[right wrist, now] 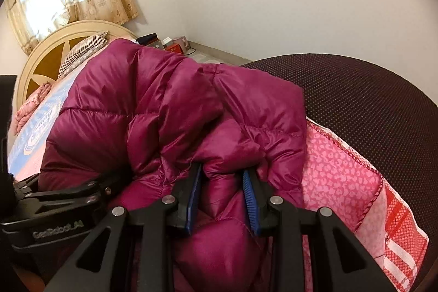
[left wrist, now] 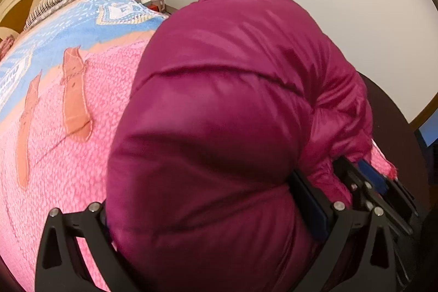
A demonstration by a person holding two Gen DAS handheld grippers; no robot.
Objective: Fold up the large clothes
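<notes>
1. Jacket (right wrist: 169, 111), a puffy magenta one, is bunched up and held above the bed (left wrist: 54, 144).
2. Right gripper (right wrist: 223, 199) fingers are pinched on a thick fold.
3. Left gripper (left wrist: 213, 220) fingers are spread around the bulk, apparently clamping it.
4. No flat fold is seen; most folding is judged left.

Puffy jacket (left wrist: 219, 114) hides the left hand-held gripper (left wrist: 213, 215) fingertips; its lower part is cut off.

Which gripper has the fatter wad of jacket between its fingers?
The left gripper: its fingers are spread wide around a thick roll of jacket; the right gripper pinches a narrower fold.
</notes>
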